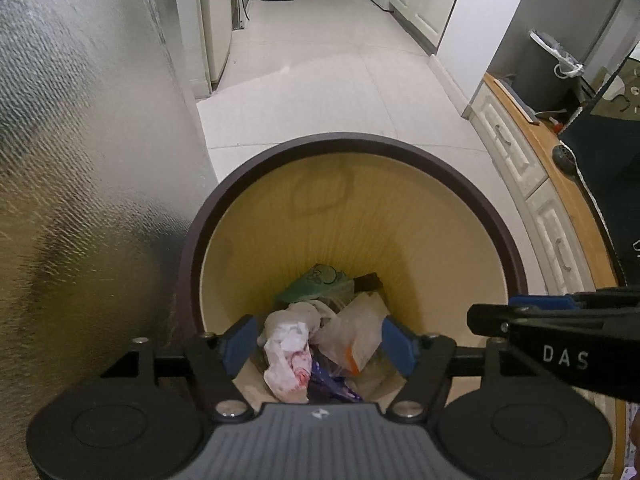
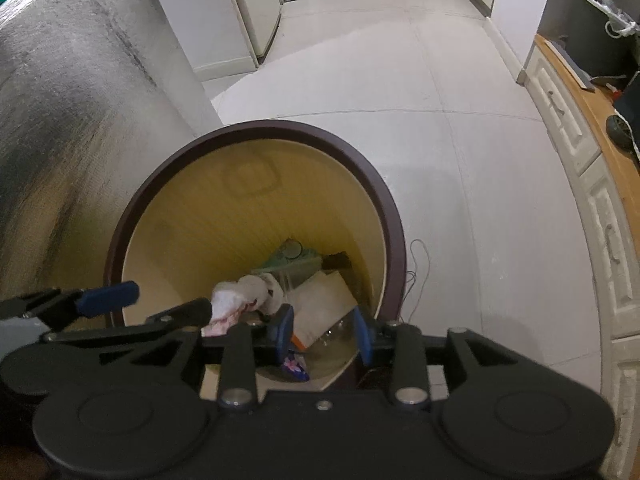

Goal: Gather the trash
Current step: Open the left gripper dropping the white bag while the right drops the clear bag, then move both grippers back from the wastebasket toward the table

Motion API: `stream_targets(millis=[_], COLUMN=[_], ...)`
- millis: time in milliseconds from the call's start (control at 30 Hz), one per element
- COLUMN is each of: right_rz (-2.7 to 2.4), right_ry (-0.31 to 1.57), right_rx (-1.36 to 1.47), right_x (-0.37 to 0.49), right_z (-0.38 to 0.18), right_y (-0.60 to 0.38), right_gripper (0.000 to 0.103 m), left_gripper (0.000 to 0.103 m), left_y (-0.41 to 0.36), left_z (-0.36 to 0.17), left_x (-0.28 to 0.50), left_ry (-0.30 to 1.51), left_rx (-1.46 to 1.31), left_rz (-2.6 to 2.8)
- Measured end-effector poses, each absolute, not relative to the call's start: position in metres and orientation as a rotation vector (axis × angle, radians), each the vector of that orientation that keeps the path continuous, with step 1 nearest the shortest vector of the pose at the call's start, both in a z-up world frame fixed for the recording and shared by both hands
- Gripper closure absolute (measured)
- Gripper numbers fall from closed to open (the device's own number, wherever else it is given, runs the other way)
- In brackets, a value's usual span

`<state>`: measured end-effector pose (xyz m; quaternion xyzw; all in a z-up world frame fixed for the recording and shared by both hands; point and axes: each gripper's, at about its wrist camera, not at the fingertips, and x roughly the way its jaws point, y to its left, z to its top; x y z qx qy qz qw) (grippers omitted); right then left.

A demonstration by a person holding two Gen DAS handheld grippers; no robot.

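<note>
A round bin with a dark brown rim (image 1: 340, 140) (image 2: 260, 126) and a yellow inside stands on the floor below both grippers. At its bottom lie a crumpled white tissue with pink stains (image 1: 288, 356) (image 2: 232, 304), a clear plastic bag (image 1: 356, 336) (image 2: 320, 308), green packaging (image 1: 320, 284) (image 2: 292, 260) and a purple wrapper (image 1: 328, 388) (image 2: 294, 366). My left gripper (image 1: 320, 346) hangs over the bin mouth, open, with nothing between its blue pads. My right gripper (image 2: 324, 336) hovers beside it over the bin's right side, open and holding nothing.
A silvery foil-covered surface (image 1: 80, 160) rises close on the left of the bin. White cabinets with a wooden top (image 1: 520, 152) run along the right. Pale tiled floor (image 1: 320, 80) stretches ahead down a corridor. A thin wire (image 2: 420, 272) lies beside the bin.
</note>
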<state>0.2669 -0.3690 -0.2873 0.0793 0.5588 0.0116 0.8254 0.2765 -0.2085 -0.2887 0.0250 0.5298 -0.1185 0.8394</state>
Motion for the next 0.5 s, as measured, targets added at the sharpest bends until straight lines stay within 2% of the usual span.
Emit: stream_targets(millis=[167, 300, 500], right_rz=[0.031, 0.030, 0.029], right_ry=[1.176, 1.162, 1.141], right_rx=[0.166, 0.162, 0.146], right_x=[0.258, 0.252, 0.243], right_z=[-0.282, -0.276, -0.267], right_y=[-0.369, -0.370, -0.368], right_gripper=[0.064, 0.055, 0.044], left_gripper=[0.031, 0.027, 0.013], left_y=[-0.206, -0.199, -0.187], left_z=[-0.281, -0.275, -0.266], left_x=[0.270, 0.265, 0.256], left_ry=[1.114, 1.112, 1.106], left_rx=[0.067, 0.071, 0.086], left_rz=[-0.247, -0.240, -0.215])
